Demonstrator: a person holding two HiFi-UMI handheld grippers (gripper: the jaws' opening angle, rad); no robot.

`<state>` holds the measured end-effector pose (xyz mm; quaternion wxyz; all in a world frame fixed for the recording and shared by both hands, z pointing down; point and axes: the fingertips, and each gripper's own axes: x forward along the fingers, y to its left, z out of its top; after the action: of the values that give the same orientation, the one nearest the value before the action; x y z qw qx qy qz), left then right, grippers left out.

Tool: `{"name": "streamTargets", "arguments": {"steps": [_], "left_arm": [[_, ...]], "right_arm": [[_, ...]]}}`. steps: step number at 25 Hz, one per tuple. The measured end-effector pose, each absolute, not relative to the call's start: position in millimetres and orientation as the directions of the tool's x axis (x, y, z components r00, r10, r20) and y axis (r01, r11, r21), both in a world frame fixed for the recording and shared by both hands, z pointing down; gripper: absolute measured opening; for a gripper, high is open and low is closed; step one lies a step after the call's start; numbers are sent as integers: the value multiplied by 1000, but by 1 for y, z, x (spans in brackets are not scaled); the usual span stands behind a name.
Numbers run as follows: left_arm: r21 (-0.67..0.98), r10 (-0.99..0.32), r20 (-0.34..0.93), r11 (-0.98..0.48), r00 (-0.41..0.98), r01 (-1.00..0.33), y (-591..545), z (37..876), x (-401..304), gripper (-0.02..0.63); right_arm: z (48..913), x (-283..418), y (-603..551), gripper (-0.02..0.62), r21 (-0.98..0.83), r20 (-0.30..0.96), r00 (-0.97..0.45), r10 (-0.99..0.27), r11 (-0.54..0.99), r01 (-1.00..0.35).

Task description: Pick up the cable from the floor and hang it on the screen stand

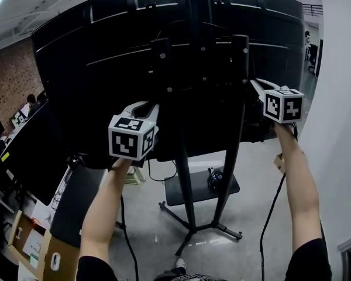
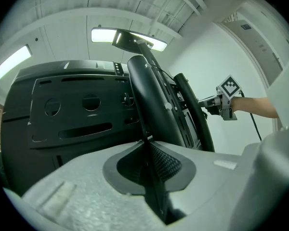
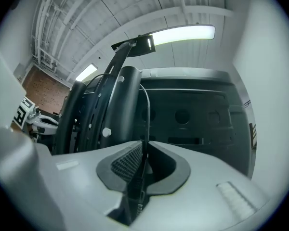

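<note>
Down on the floor (image 1: 254, 212), pale grey and glossy. The screen stand (image 1: 190, 212) is planted near the middle, its thin black feet splayed out and touching the ground. Just behind those feet sits the stand's low black tray (image 1: 178, 195), and on its right end lies a dark coiled bundle (image 1: 214, 179). Over at the floor's left edge, open cardboard boxes (image 1: 26, 242) are packed close together. At the near edge, a shoe (image 1: 179, 264) is just beside the stand's front foot.
</note>
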<state>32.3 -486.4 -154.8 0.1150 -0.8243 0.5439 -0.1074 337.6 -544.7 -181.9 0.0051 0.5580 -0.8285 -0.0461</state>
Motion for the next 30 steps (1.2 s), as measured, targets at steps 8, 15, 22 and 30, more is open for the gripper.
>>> {"name": "streamTargets", "arguments": {"steps": [8, 15, 22, 30], "left_arm": [[-297, -952, -75, -261, 295, -918, -459, -168, 22, 78], [-265, -952, -48, -279, 301, -923, -433, -145, 19, 78], [-190, -929, 23, -368, 371, -910, -396, -92, 29, 78], [-131, -895, 87, -446, 438, -886, -322, -42, 19, 77]], "right_arm": [[-177, 344, -512, 120, 82, -128, -308, -943, 299, -951], [-145, 320, -469, 120, 83, -95, -330, -939, 323, -943], [-91, 264, -408, 92, 80, -34, -373, -927, 370, -926], [-50, 192, -329, 77, 64, 28, -393, -919, 394, -917]]}}
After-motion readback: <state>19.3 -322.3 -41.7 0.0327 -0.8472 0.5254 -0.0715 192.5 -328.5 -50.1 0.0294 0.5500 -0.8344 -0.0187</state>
